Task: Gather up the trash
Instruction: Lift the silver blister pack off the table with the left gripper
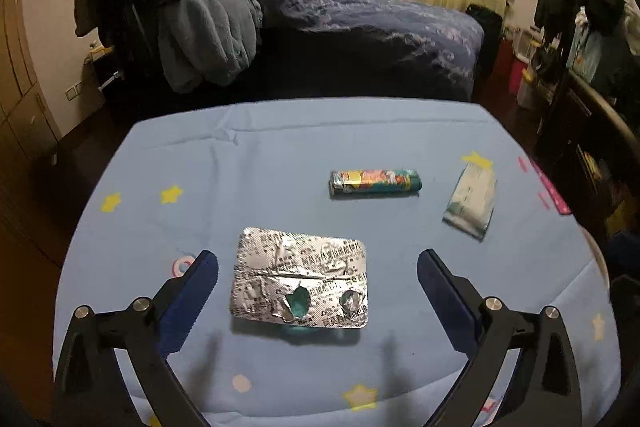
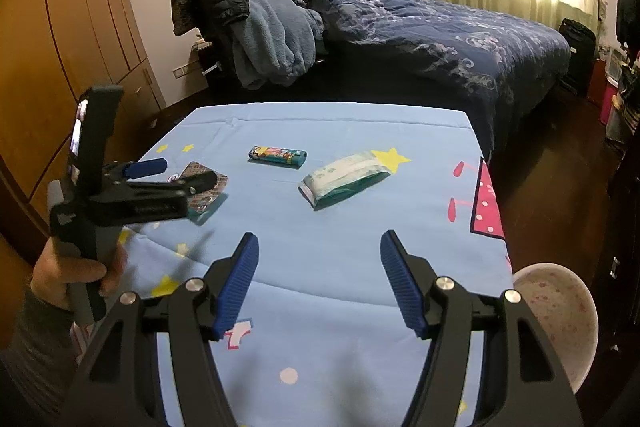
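A silver foil blister pack point(image 1: 300, 279) with torn pockets lies on the light blue tablecloth point(image 1: 280, 155). My left gripper point(image 1: 318, 259) is open wide, one finger on each side of the pack, and the pads stay clear of it. Farther back lie a colourful lighter point(image 1: 374, 182) and, to its right, a white and green tissue packet point(image 1: 470, 201). In the right wrist view my right gripper point(image 2: 319, 238) hovers open over bare cloth, holding nothing. There the left gripper point(image 2: 180, 174) sits at the left over the blister pack point(image 2: 210, 183), with the lighter point(image 2: 277, 155) and the tissue packet point(image 2: 346, 177) beyond.
A pale speckled round bowl-like container point(image 2: 560, 315) stands off the table's right edge. A bed with a dark blue quilt point(image 2: 440, 27) and a pile of clothes point(image 2: 240, 7) lies behind the table. Wooden wardrobes point(image 2: 60, 47) line the left wall. A person's hand point(image 2: 72, 275) grips the left tool.
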Available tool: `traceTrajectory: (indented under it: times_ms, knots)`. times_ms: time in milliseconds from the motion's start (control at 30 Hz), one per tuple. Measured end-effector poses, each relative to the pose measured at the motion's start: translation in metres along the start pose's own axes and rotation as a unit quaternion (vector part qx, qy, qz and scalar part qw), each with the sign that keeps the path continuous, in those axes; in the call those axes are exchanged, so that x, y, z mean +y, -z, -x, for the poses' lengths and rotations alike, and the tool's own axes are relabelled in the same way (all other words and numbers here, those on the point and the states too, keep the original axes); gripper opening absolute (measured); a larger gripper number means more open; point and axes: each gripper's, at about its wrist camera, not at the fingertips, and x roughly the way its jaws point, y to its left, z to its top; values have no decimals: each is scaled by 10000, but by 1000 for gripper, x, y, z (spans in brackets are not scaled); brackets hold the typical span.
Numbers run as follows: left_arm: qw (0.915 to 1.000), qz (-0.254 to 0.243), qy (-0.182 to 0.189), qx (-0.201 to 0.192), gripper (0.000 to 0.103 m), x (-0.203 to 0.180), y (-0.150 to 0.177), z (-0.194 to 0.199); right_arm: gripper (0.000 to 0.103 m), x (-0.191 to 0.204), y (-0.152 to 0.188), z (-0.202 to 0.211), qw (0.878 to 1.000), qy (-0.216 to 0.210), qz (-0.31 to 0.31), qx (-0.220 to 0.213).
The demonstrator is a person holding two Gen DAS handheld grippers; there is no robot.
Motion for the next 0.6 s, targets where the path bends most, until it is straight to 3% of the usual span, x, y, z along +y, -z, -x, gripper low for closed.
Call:
traceTrajectory:
  times_ms: [167, 267, 367, 600]
  knots:
    - [9997, 8, -192, 156, 98, 6, 4, -15, 65, -2, 0, 3, 10000, 0, -42, -31]
    - [9997, 116, -65, 213, 69, 13, 6, -17, 64, -3, 0, 2, 10000, -7, -47, -18]
    - [9996, 228, -25, 161, 60, 19, 7, -13, 65, -3, 0, 1, 10000, -47, -69, 17]
    - [9995, 306, 42, -35, 56, 24, 6, 0, 65, 3, -1, -7, 9999, -82, -19, 63]
